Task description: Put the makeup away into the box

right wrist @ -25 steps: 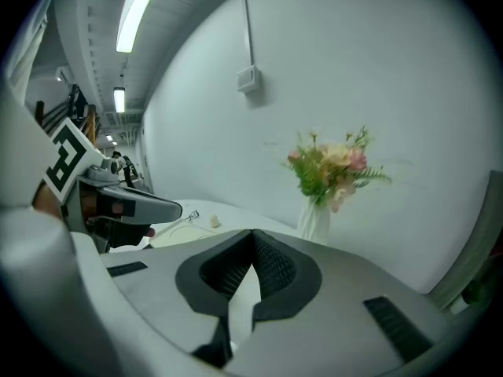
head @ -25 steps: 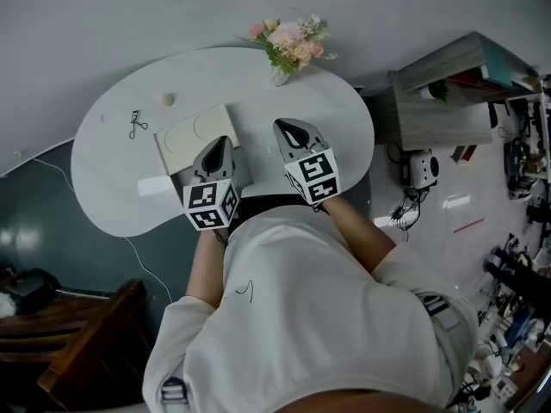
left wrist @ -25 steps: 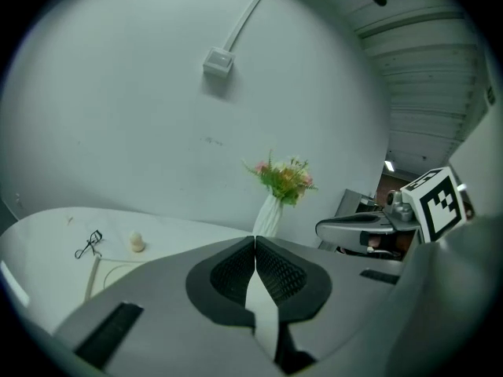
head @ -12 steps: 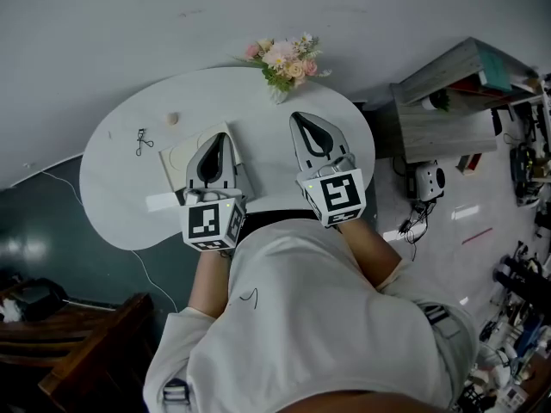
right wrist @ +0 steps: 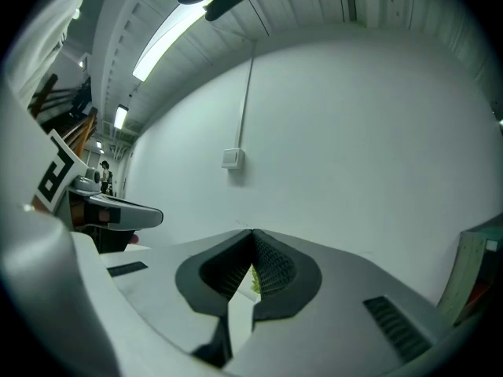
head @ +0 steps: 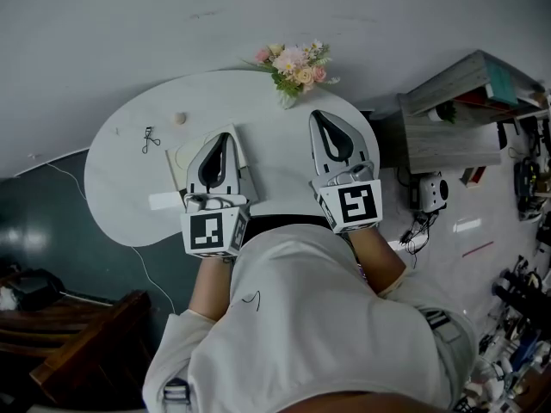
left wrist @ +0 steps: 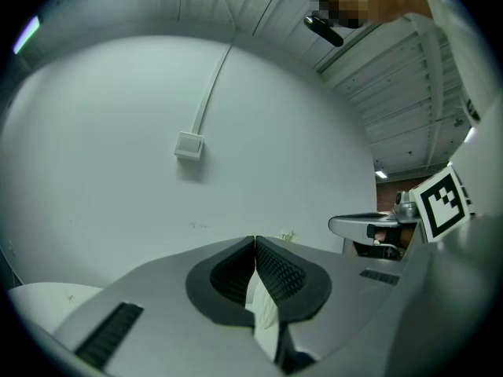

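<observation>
The table (head: 267, 136) is white, the box (head: 180, 157) cream, the flowers (head: 294, 63) pink and peach.

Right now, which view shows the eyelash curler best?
The head view: the eyelash curler lies unobstructed near the left end of the table. The left gripper view and the right gripper view face the wall and show none of it.

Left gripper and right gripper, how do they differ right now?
In the head view the left gripper overlaps the cream box, while the right gripper is above bare table. The left gripper is on the side of the eyelash curler; the right gripper points near the flowers. Both are shut with nothing between the jaws, and both point toward the wall.
</observation>
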Motion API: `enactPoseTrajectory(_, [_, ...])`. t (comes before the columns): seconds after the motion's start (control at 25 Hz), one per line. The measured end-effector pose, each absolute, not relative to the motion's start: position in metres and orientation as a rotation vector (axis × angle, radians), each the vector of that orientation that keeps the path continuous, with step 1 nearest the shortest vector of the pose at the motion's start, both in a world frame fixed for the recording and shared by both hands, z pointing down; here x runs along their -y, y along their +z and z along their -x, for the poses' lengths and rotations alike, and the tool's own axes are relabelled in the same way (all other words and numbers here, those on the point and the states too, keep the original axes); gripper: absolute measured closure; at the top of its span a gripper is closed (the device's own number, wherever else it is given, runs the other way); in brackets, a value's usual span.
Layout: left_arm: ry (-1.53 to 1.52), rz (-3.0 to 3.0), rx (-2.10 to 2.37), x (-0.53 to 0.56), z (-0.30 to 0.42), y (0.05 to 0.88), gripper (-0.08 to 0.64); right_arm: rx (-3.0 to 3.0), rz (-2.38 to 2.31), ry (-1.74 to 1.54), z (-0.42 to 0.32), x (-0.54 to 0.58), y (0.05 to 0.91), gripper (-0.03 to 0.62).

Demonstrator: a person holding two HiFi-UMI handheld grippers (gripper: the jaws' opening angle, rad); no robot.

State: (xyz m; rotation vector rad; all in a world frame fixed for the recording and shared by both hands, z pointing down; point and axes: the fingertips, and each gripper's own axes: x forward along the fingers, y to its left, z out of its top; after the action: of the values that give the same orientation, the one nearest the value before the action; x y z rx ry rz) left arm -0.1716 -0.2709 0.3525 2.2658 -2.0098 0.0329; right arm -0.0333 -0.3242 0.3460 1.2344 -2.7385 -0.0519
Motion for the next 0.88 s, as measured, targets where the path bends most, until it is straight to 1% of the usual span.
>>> enactPoseTrajectory(0.88, [0.004, -2.29, 2.037, 0.258, 0.167, 0.338, 0.54, 2.76, -1.239, -0.06, 0.032, 0.311, 0.342, 0.595])
